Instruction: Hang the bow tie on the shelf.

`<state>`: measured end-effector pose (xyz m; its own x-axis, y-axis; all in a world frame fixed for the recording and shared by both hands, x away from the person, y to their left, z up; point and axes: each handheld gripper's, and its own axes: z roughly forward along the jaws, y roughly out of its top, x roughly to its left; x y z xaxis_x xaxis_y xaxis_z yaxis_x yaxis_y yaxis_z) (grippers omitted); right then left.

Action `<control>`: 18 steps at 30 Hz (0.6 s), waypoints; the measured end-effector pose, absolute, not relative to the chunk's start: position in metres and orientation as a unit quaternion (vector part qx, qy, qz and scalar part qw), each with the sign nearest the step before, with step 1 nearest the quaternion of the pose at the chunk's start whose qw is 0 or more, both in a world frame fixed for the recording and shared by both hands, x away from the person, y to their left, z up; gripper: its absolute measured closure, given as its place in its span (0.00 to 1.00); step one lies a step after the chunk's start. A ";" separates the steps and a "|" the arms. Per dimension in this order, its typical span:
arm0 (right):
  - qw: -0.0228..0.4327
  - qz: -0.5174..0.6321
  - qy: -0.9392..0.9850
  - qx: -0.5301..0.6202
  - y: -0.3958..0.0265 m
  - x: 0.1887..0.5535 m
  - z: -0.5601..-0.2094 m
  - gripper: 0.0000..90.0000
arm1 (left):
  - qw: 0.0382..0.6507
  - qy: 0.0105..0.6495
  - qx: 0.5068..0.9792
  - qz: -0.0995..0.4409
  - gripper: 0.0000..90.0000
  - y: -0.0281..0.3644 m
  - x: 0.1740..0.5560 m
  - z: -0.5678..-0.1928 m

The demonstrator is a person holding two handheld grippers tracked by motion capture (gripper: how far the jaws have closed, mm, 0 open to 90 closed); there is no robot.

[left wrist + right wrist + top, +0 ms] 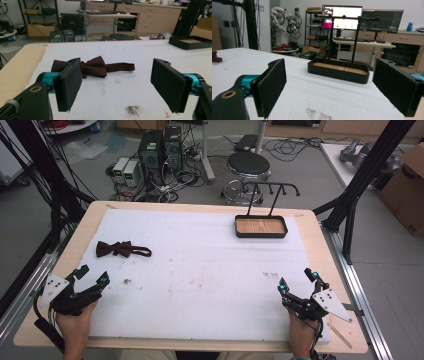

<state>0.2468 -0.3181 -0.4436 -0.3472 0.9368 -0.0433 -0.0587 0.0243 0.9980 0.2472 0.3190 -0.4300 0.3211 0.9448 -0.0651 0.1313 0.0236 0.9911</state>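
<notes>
Both tongs, left tongs [91, 276] and right tongs [297, 278], gape wide and empty at the worktop's near edge, the dark-red fabric bow tie [121, 249] lying untouched ahead of the left, the black wooden-floored rack tray [261, 233] farthest, so nothing looks begun.

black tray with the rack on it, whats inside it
The shallow black tray shows a bare wood-grain floor with nothing lying on it. A black rack of pegs rises from its far side. In the right gripper view, the near wall hides the floor's front strip.
</notes>
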 end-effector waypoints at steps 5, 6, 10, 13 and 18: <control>0.424 0.586 0.575 0.384 -0.318 0.247 -0.444 0.12 | 0.555 0.453 0.595 0.365 0.28 0.319 0.247 -0.430; 0.425 0.583 0.577 0.383 -0.319 0.247 -0.444 0.12 | 0.557 0.453 0.595 0.362 0.28 0.319 0.247 -0.430; 0.424 0.583 0.577 0.384 -0.319 0.248 -0.444 0.12 | 0.558 0.453 0.595 0.361 0.28 0.318 0.247 -0.430; 0.424 0.583 0.576 0.385 -0.319 0.248 -0.444 0.12 | 0.559 0.452 0.592 0.363 0.28 0.318 0.247 -0.430; 0.421 0.582 0.577 0.389 -0.319 0.248 -0.445 0.12 | 0.562 0.451 0.586 0.370 0.28 0.318 0.246 -0.429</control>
